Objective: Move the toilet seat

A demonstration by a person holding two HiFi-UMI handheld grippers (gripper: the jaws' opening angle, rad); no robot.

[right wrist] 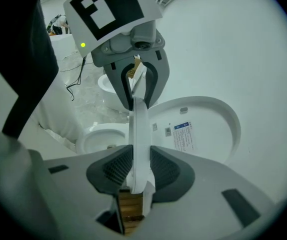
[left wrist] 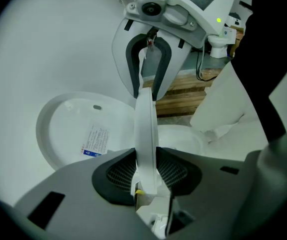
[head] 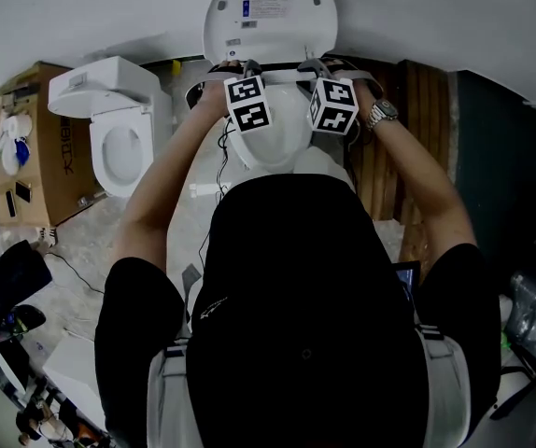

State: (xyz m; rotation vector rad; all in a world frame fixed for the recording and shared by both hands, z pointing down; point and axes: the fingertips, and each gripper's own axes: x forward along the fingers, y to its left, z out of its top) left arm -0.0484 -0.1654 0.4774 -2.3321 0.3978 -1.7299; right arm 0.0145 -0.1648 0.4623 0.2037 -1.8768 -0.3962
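The left gripper is clenched on one side of the seat, and the right gripper is clenched on the opposite side. Each gripper view shows the seat edge-on between the pads, with the other gripper facing it at the far side. The seat is held above the bowl, just in front of the lid, which stands open against the white wall. In the head view the marker cubes cover most of the seat, and the person's head and shoulders hide the front of the bowl. A second toilet stands to the left, beside a cardboard box. A wooden pallet is on the right, near the bowl.
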